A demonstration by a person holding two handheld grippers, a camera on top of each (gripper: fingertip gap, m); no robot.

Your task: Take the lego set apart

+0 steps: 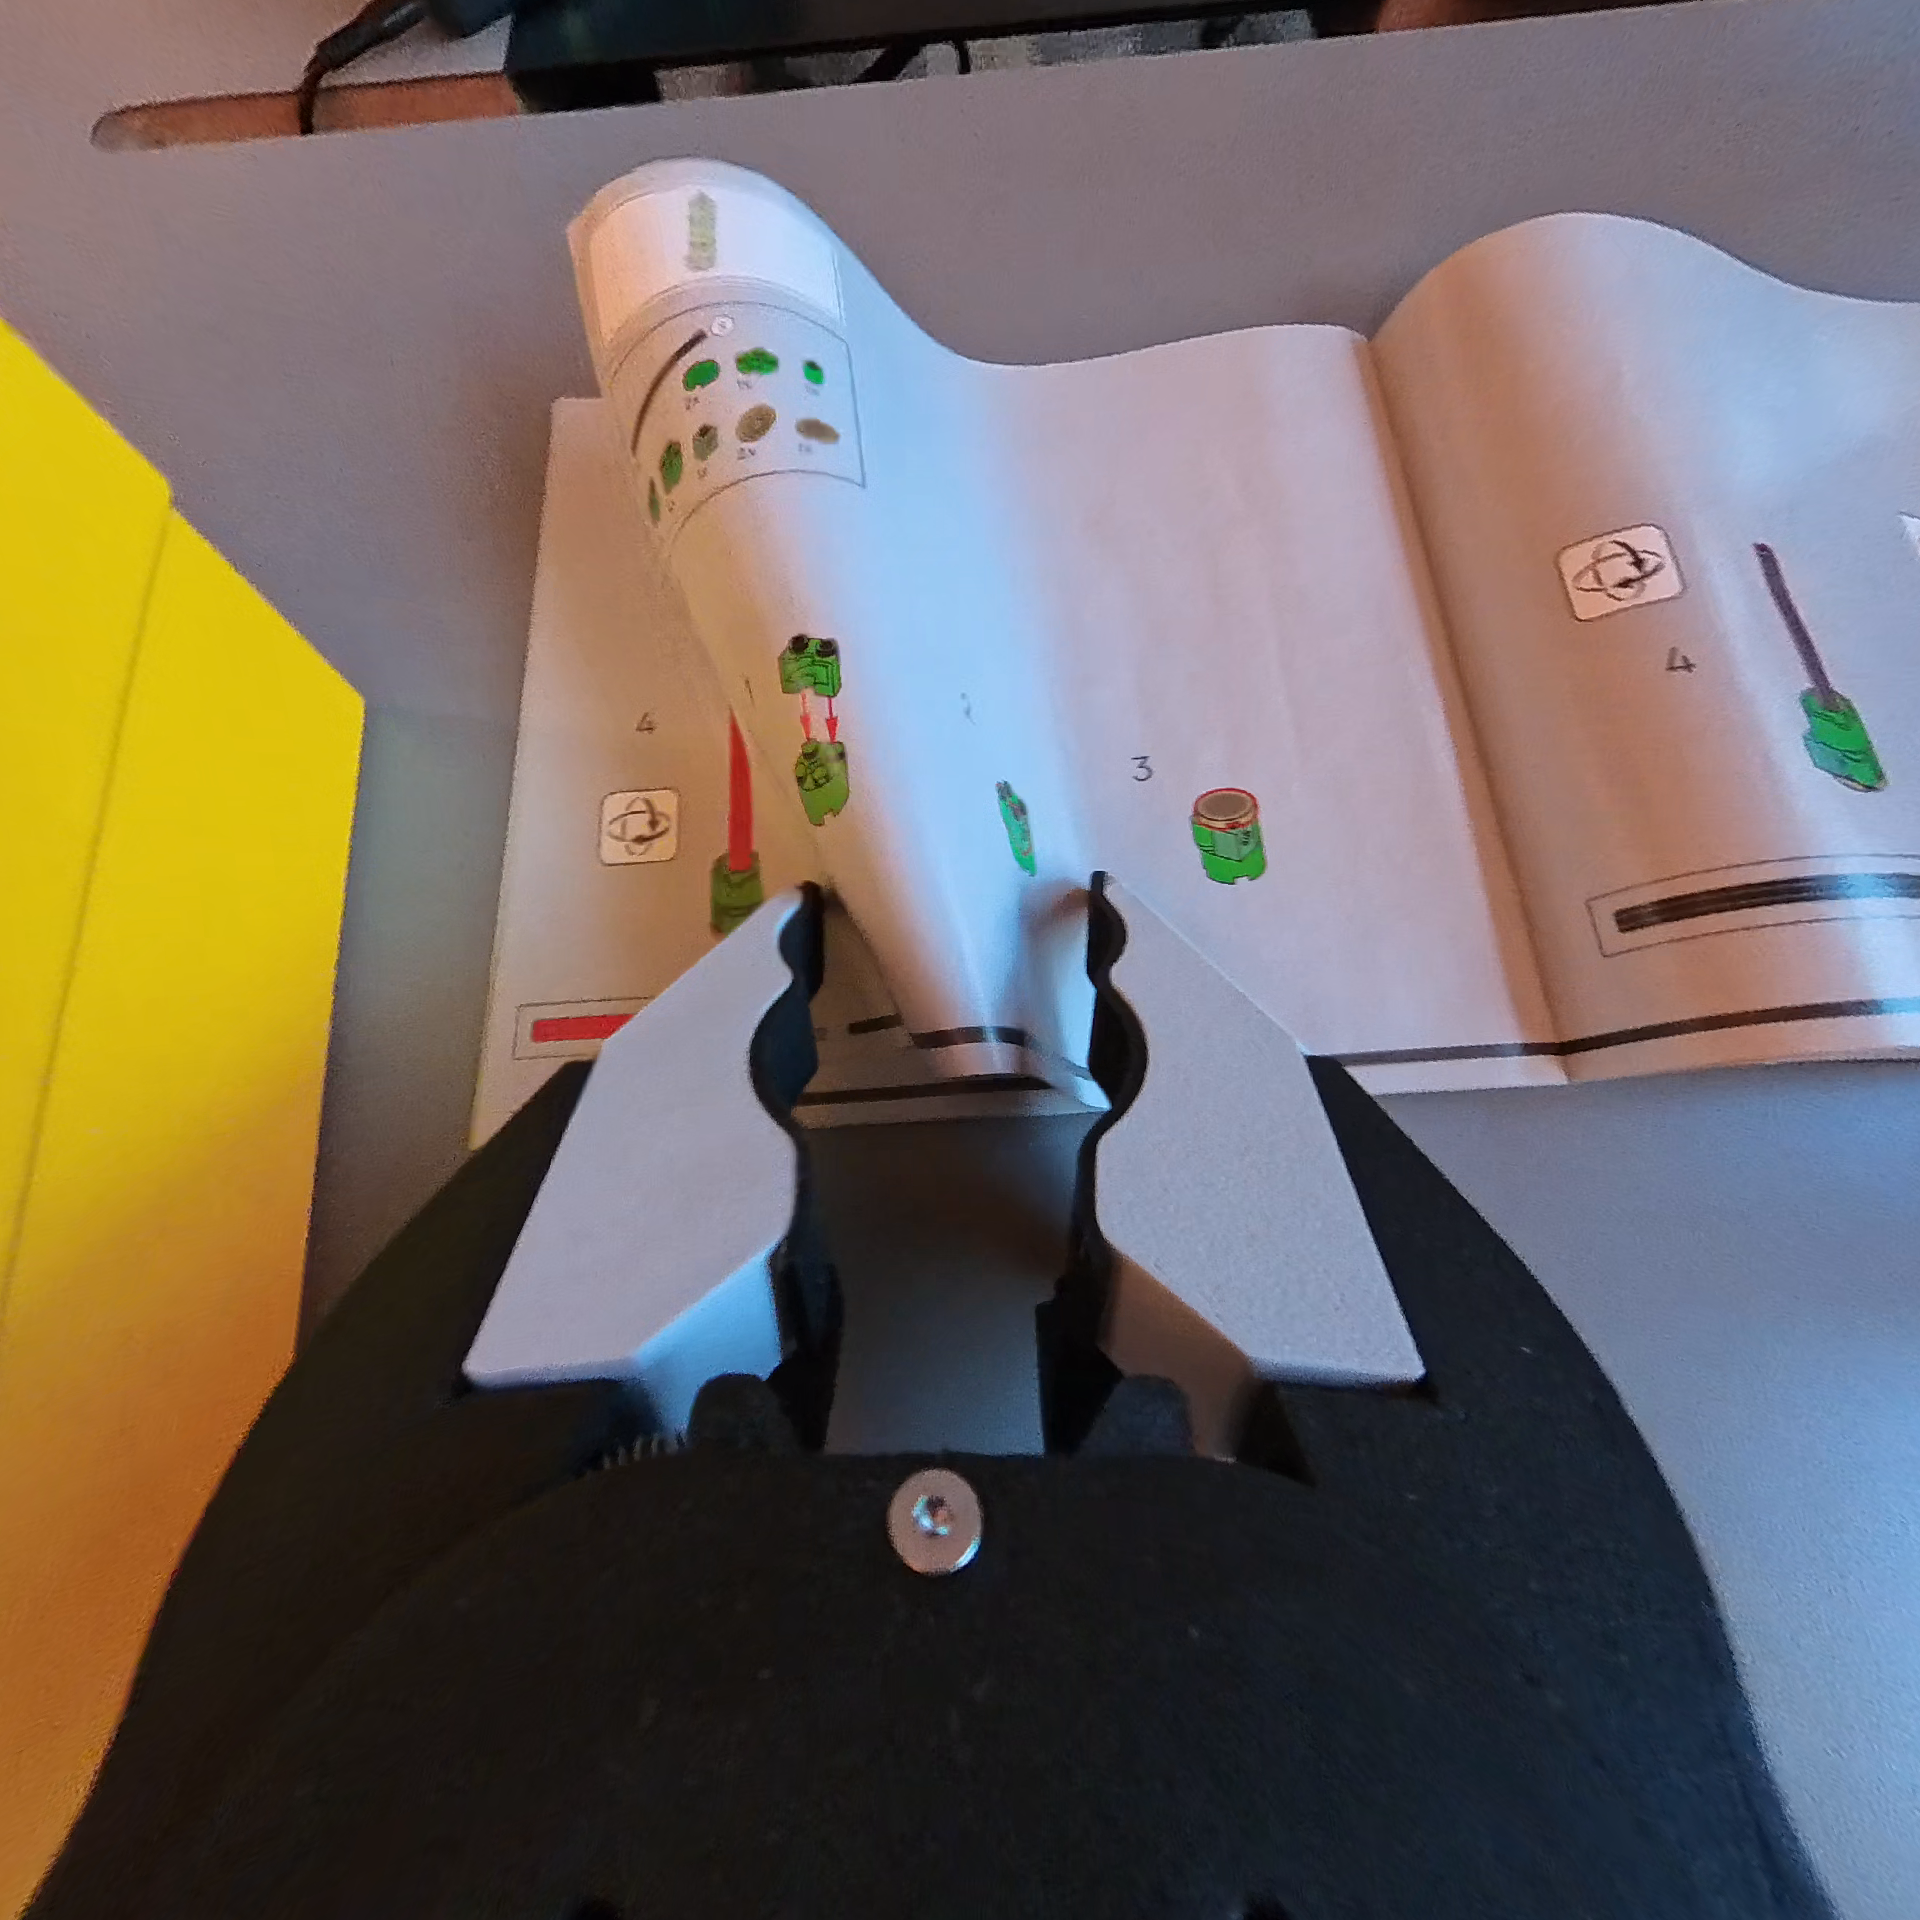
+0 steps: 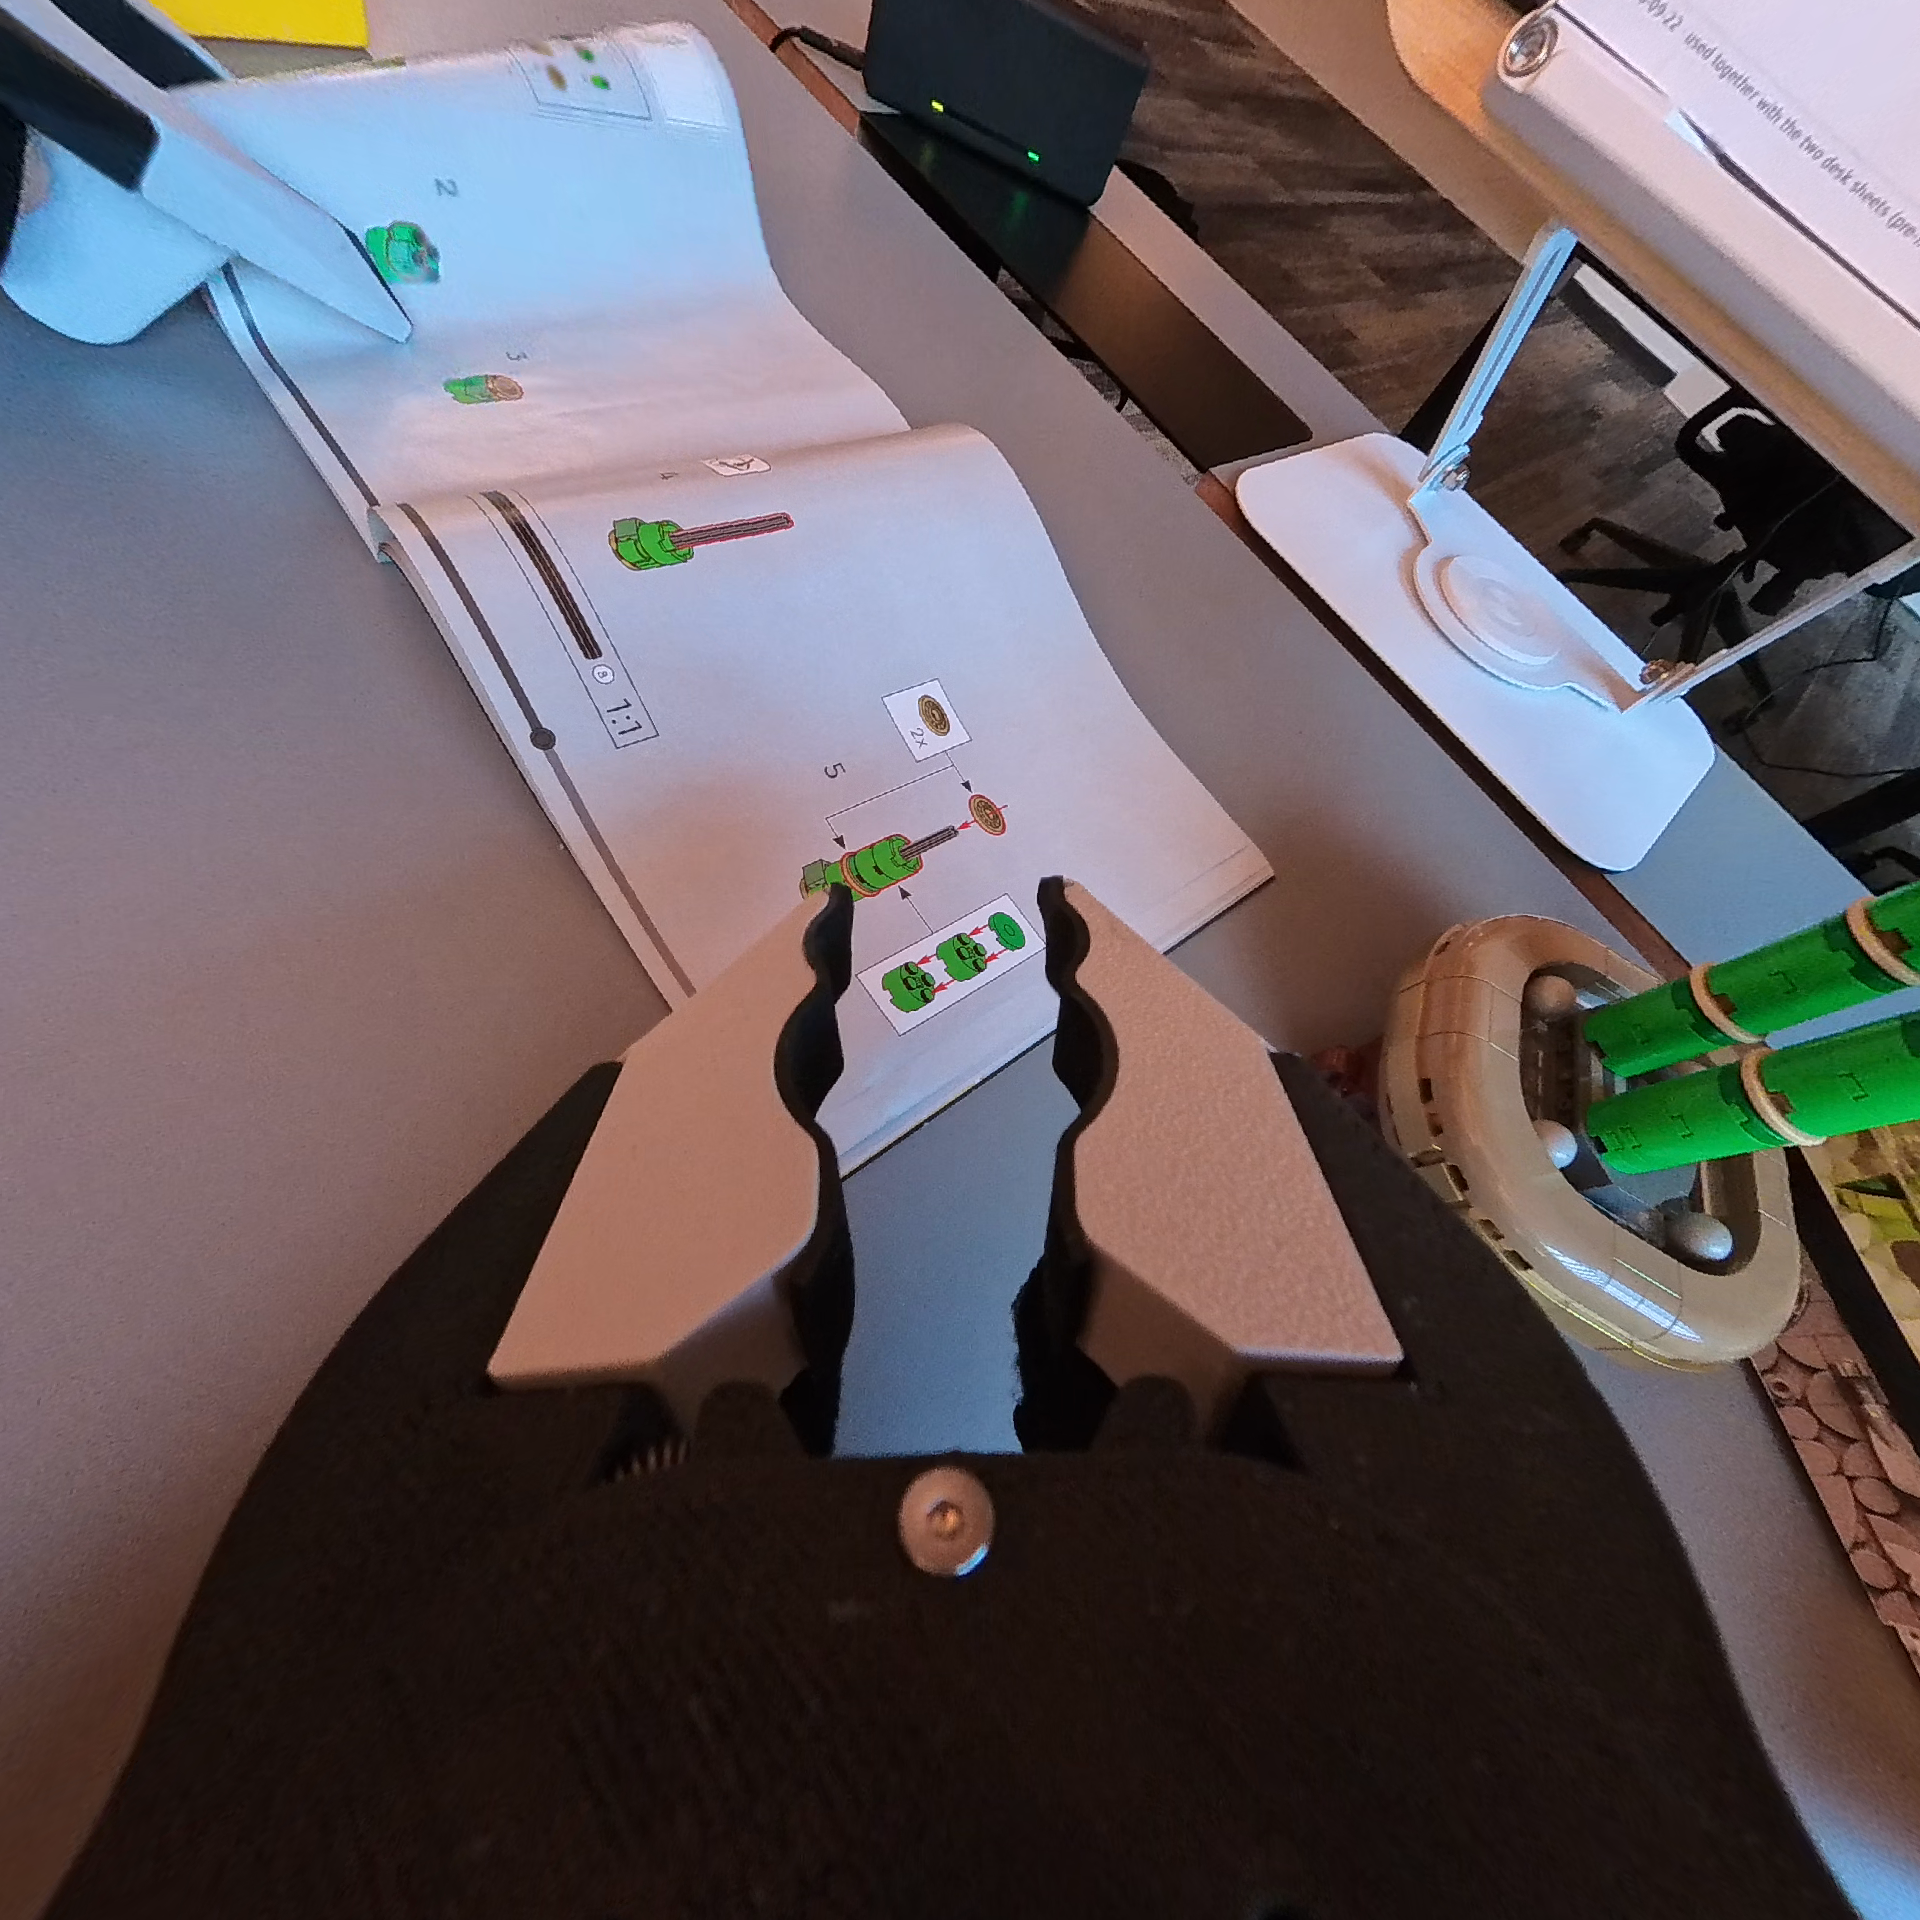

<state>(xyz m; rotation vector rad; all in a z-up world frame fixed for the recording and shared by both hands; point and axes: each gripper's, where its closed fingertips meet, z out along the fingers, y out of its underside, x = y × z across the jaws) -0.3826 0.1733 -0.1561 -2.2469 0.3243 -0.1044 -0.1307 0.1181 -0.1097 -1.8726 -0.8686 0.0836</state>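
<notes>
Cardboard in bright yellow (image 1: 125, 831), perhaps a box, fills the left edge of the left wrist view, lying on the grey table (image 1: 312, 312). Just right of it an instruction booklet (image 1: 1195, 623) lies open, its pages printed with green building steps; one page (image 1: 790, 540) curls up into a cone whose narrow end sits between the fingertips of the left gripper (image 1: 951, 888). Whether the tips touch the paper cannot be told; the jaws stand parted, not clenched on anything clearly. That gripper is pitched down toward the booklet's near edge.

In the right wrist view the same booklet (image 2: 727, 623) runs from upper left toward the centre, with the other gripper's pale finger (image 2: 281, 249) resting over its far page. The right gripper (image 2: 945, 899) hovers low above the booklet's near corner, angled down, jaws apart and empty. Beyond the table edge sit a black device (image 2: 997, 94) with small green lights and a white stand (image 2: 1475, 644). At far right, beside the right gripper, the lego set (image 2: 1590, 1132) sits on the table: a beige round base holding bright green stalks (image 2: 1766, 1039).
</notes>
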